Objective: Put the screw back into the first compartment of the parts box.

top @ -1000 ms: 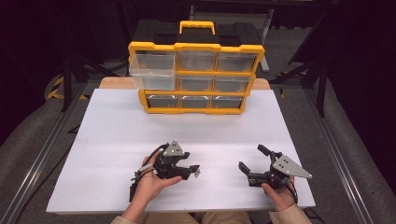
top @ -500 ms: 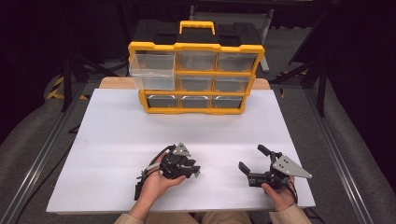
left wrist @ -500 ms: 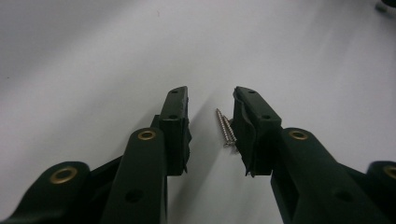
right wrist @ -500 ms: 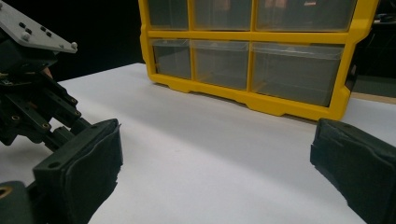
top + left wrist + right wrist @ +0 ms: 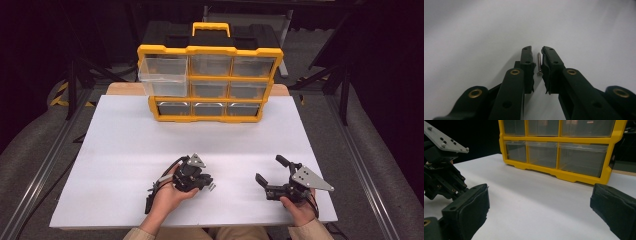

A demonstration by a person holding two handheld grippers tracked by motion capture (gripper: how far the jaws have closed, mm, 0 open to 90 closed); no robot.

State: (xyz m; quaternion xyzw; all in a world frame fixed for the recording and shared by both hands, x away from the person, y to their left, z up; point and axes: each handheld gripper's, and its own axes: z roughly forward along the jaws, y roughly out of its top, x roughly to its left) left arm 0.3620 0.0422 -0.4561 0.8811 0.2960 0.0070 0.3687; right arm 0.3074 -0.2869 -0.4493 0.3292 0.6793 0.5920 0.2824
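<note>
A small silver screw lies on the white table between the pads of my left gripper. The jaws have just been closing and stand narrow around it; the right pad is at the screw, while a thin gap still shows on the left side. In the high view the left gripper points right at the front centre of the table, with the screw at its tips. My right gripper rests at the front right, open wide and holding nothing. Its own view shows both pads far apart.
A yellow drawer organiser with clear drawers stands at the back of the table, its top-left drawer pulled out. In the right gripper view the organiser is ahead and the left gripper is at the left.
The left gripper's jaws have drawn in from wide apart to narrow around the screw. The left hand shifted slightly. The right gripper has stayed where it was.
</note>
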